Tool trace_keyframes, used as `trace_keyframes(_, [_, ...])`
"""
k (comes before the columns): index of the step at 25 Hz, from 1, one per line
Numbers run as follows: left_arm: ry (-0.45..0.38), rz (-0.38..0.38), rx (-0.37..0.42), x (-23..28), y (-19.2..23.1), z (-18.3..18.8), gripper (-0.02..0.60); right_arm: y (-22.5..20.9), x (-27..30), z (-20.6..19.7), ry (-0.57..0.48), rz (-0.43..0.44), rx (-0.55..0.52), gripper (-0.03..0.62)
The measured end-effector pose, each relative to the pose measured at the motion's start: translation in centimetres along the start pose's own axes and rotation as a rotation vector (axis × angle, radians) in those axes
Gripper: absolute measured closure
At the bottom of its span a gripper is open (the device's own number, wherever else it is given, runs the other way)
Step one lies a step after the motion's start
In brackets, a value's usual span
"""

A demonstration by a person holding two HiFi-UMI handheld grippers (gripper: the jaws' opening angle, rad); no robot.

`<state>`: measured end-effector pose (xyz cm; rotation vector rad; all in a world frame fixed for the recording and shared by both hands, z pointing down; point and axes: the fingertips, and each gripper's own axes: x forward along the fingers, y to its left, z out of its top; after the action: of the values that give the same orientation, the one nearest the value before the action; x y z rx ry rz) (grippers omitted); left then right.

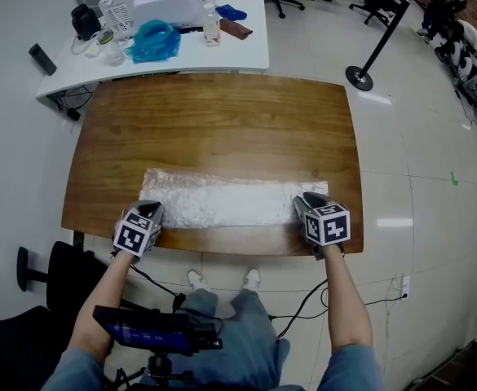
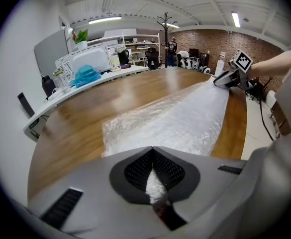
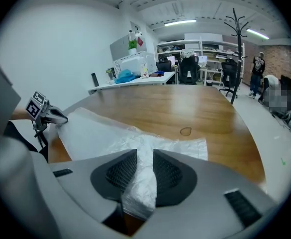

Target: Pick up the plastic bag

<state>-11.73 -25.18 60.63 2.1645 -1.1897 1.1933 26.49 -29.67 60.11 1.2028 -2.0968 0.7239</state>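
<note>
A clear, crinkled plastic bag (image 1: pixel 230 202) lies flat along the near edge of the brown wooden table (image 1: pixel 222 129). My left gripper (image 1: pixel 150 211) is at the bag's left end. In the left gripper view its jaws (image 2: pixel 152 151) meet at the tips, with a fold of the bag (image 2: pixel 180 118) pinched between them. My right gripper (image 1: pixel 306 203) is at the bag's right end. In the right gripper view a bunched ridge of the bag (image 3: pixel 110 133) is squeezed between the two pads of that gripper (image 3: pixel 144 156). Each gripper shows across the bag in the other's view.
A white desk (image 1: pixel 246 55) stands behind the table with a printer (image 1: pixel 161 2), a blue bag (image 1: pixel 154 41) and a bottle (image 1: pixel 212 28). A black pole stand (image 1: pixel 360 76) is on the floor at the right, and a black chair (image 1: pixel 59 275) at the near left.
</note>
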Motion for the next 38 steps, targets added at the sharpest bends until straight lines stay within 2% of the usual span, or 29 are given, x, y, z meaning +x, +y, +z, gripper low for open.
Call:
trace_keyframes(6, [0.003,0.018,0.024,0.4,1.5,-0.5,0.578,0.7,0.1,-0.2,-0.003,0.005,0.006,0.508])
trace_keyframes(22, [0.000,0.043,0.018,0.6,4.8,-0.9,0.577,3.4,0.6,-0.2,0.004,0.045,-0.009,0.508])
trace_keyframes(35, [-0.001,0.053,0.032,0.9,5.2,-0.9,0.578,3.5,0.7,-0.1,-0.010,0.037,-0.001,0.507])
trace_keyframes(38, [-0.026,0.061,0.013,0.4,5.2,-0.4,0.578,3.4,0.3,0.2,-0.032,0.029,0.004,0.507])
